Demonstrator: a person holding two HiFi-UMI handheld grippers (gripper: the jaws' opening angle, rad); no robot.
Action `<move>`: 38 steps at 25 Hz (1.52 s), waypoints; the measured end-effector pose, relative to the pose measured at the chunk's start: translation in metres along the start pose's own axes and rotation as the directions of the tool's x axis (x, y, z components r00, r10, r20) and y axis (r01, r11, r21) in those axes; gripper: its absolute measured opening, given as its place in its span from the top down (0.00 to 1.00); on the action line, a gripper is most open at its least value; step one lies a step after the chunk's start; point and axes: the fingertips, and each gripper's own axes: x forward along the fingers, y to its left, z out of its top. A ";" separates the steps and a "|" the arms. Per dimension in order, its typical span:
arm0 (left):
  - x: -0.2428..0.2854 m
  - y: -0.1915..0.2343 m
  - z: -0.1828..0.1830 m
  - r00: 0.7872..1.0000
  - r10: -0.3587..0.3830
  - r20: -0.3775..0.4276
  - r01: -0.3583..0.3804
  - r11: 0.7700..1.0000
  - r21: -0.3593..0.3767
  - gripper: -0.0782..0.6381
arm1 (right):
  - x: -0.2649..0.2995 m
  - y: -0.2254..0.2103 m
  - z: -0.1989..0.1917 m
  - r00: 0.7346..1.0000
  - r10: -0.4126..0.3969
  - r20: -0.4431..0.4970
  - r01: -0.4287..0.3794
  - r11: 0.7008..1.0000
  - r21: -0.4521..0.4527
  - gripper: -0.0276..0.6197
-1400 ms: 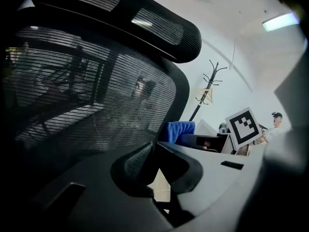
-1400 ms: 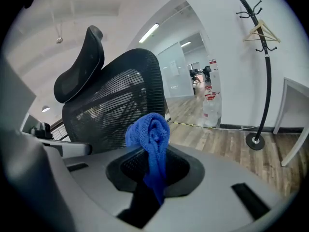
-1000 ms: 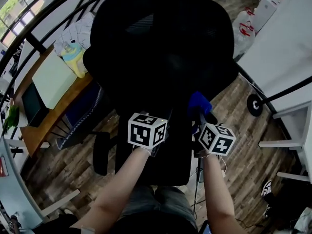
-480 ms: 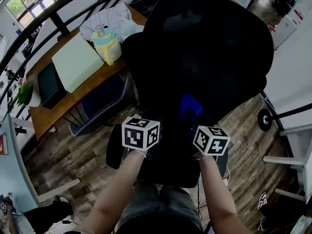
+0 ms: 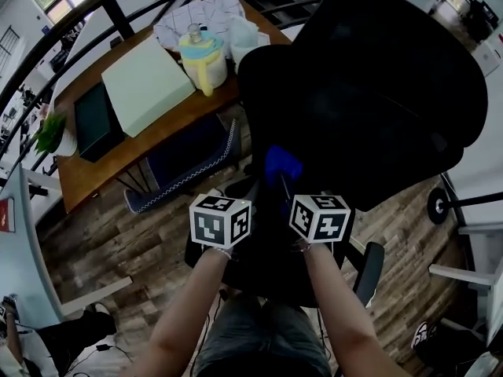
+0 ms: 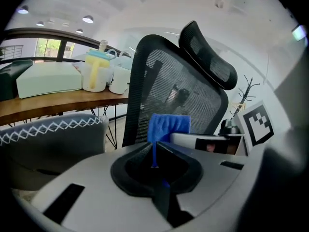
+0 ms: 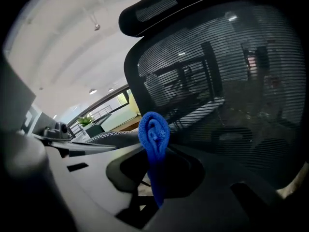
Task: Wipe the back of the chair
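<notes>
The chair [image 5: 369, 93] filled the upper right of the head view, black all over, its top end towards the upper right corner. In the left gripper view its back [image 6: 178, 91] stood with the long axis up and down, leaning to the right, with the curved headrest [image 6: 207, 52] at the upper right. The back was see-through dark mesh inside a solid black frame, and the right gripper view showed that mesh [image 7: 231, 81] close up across the right of the frame. The right gripper [image 7: 154, 153] had its jaws clamped on a blue cloth [image 7: 153, 134], which stood up out of them as a rolled fold close before the mesh. In the head view the cloth [image 5: 282, 163] lay against the lower left edge of the chair. The left gripper [image 6: 154, 149] had its jaws pressed together, with only a thin blue sliver in the seam. The only markings were black-and-white squares on the left cube [image 5: 220, 221] and the right cube [image 5: 321, 217]. A wooden desk [image 5: 78, 183] with a pale green box [image 5: 145, 85] stood at the upper left.
</notes>
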 end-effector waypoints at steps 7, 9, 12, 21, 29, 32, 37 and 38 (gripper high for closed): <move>0.004 0.018 -0.001 1.000 -0.004 0.000 0.004 1.000 -0.015 0.85 | 0.036 0.012 -0.010 1.000 0.014 -0.025 -0.013 1.000 0.028 0.83; 0.006 0.019 -0.002 1.000 -0.010 -0.005 0.009 1.000 -0.011 0.85 | 0.042 0.011 -0.013 0.999 0.011 -0.033 -0.009 0.999 0.033 0.83; 0.010 0.019 -0.004 1.000 -0.018 -0.011 0.018 1.000 -0.012 0.85 | 0.048 0.003 -0.018 0.999 -0.005 -0.048 0.006 0.999 0.033 0.83; 0.028 0.001 -0.009 0.998 -0.051 -0.037 0.051 0.999 0.002 0.85 | 0.034 -0.044 -0.019 0.994 -0.094 -0.055 0.096 0.995 0.029 0.83; 0.052 -0.032 -0.018 0.994 -0.092 -0.064 0.094 0.995 0.027 0.84 | 0.003 -0.089 -0.024 0.989 -0.148 -0.029 0.150 0.986 0.079 0.83; 0.060 -0.042 -0.022 0.992 -0.104 -0.069 0.106 0.994 0.024 0.85 | -0.010 -0.102 -0.027 0.986 -0.166 -0.021 0.167 0.981 0.098 0.83; 0.076 -0.066 -0.025 0.987 -0.139 -0.081 0.142 0.989 0.035 0.85 | -0.033 -0.130 -0.031 0.978 -0.209 -0.012 0.208 0.971 0.113 0.83; 0.079 -0.072 -0.026 0.985 -0.147 -0.085 0.151 0.988 0.038 0.85 | -0.038 -0.136 -0.031 0.976 -0.218 -0.009 0.217 0.969 0.114 0.83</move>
